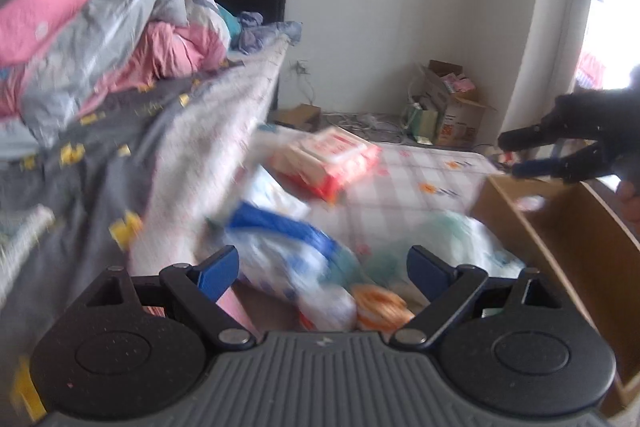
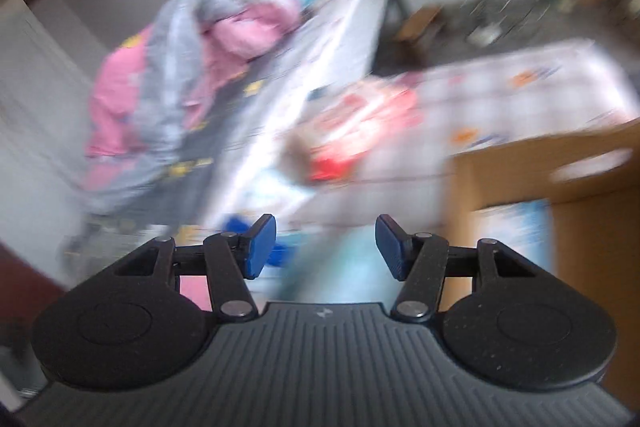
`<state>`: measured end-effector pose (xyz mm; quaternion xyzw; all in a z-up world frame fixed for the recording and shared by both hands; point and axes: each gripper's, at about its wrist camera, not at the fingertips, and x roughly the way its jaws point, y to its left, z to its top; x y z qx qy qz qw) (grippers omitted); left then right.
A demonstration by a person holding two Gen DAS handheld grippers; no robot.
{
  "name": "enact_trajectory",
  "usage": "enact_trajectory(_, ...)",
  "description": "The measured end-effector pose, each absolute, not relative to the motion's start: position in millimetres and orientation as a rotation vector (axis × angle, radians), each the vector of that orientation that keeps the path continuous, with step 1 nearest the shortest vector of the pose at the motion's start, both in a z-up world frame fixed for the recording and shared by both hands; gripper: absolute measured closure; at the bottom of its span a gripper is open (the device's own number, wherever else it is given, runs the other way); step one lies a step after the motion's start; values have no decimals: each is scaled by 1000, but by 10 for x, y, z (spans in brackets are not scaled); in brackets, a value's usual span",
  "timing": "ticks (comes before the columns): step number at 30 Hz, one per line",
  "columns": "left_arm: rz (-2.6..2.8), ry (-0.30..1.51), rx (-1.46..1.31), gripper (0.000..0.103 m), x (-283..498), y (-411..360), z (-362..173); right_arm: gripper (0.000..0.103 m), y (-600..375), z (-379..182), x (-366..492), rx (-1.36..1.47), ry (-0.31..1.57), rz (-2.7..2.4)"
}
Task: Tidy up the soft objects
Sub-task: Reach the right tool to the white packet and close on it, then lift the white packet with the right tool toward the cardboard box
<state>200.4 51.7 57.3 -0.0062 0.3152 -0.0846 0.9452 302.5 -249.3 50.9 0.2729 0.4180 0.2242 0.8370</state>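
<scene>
Left gripper (image 1: 322,269) spread wide, nothing between its pads, over soft packs (image 1: 288,251) at lower centre; right gripper (image 2: 325,246) also spread and empty (view blurred), a red pack (image 1: 326,157) mid-frame, cardboard box (image 1: 560,219) at right

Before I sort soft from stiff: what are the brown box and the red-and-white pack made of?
Brown box: looks like cardboard, matte tan, with thin straight walls and a cut handle slot. Red-and-white pack: probably tissues in glossy printed plastic wrap; blur leaves that uncertain.
</scene>
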Motion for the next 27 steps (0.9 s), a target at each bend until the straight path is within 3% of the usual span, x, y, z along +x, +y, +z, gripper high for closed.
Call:
enact_trajectory(3,-165,651,61,12,2448,618,615,48,-2089,415,3338,697,982,525)
enact_trajectory(6,-166,703,127,20,2960,676,525,48,-1710,202,3722,744,1072,507)
enact_trajectory(14,-191,860,148,59,4031,750,2,52,-1142,-755,4620,858,1236,389)
enact_trajectory(17,-207,938,114,63,4293,790,-223,55,-1087,-1015,4837,926,1259,365)
enact_trajectory(27,-214,1038,73,61,4672,860,-495,66,-901,-1528,5093,963,1335,352)
